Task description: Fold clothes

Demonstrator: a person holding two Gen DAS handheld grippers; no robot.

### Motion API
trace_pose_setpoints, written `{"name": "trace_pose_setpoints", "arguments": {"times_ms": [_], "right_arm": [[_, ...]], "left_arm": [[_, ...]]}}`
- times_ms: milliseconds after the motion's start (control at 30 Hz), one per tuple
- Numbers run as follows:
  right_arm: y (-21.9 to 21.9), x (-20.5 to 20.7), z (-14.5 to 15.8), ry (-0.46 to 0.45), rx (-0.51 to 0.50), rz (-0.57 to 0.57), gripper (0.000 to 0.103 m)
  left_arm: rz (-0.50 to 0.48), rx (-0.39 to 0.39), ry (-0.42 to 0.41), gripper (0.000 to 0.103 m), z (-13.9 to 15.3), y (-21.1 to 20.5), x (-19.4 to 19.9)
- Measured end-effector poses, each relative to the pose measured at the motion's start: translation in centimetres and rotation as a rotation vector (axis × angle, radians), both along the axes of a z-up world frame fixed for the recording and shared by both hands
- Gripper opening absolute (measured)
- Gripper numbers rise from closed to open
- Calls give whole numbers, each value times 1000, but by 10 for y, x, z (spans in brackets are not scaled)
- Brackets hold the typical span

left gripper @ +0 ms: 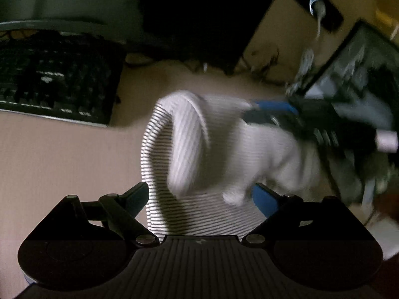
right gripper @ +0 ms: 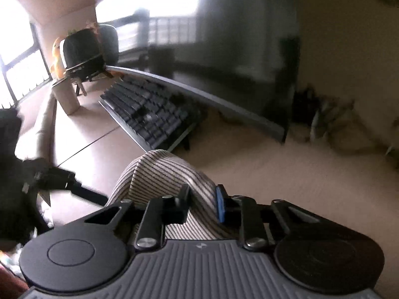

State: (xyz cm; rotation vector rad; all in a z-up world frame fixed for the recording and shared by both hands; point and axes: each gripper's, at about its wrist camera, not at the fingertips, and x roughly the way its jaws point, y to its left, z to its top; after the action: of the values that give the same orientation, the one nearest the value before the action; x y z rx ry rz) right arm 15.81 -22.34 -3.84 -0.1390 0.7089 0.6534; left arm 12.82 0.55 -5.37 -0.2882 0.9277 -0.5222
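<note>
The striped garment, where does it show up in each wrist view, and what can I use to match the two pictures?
Left wrist view: the striped garment fills the centre, a raised fold running down between the open left claw.
Right wrist view: it sits at lower centre, pinched in the right claw.
Shared landmark: the black keyboard, at far left in the left view, at centre-left in the right view.
</note>
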Motion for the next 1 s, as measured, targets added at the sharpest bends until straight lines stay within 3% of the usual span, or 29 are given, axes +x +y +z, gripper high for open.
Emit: {"name": "trace_pose_setpoints", "arguments": {"times_ms": [67, 167, 400, 533, 633, 700, 800, 867, 900, 1000], "right_arm": [[8, -23, 6, -43, -22, 6, 12], [12, -51, -3, 34, 7, -18, 8], [22, -91, -57, 202, -30, -150, 8], [14, -87, -31, 139, 4, -153, 8], [-9, -70, 0, 68, 27, -181, 20], [-25, -48, 12, 59, 29, -185, 48], [-36, -10, 19, 67, -5, -170, 48], [-33, 19, 14, 103, -17, -104, 50], [-32, 31, 8, 130, -16, -67, 57], [-22, 55, -2, 169, -36, 33, 59]], "left_arm": [[23, -59, 6, 94, 6, 10, 2], [24, -128, 31, 95, 8, 15, 6], [14, 57, 115, 96, -15, -11, 20], [8, 44, 53, 96, -3, -13, 13], [-56, 52, -108, 96, 28, -21, -6], [-108, 54, -190, 96, 41, -34, -13], [-144, 74, -194, 96, 31, -58, -4], [-116, 120, -112, 96, 8, -69, 12], [-89, 137, -57, 96, -6, -70, 20], [-32, 110, 35, 96, -34, -65, 32]]}}
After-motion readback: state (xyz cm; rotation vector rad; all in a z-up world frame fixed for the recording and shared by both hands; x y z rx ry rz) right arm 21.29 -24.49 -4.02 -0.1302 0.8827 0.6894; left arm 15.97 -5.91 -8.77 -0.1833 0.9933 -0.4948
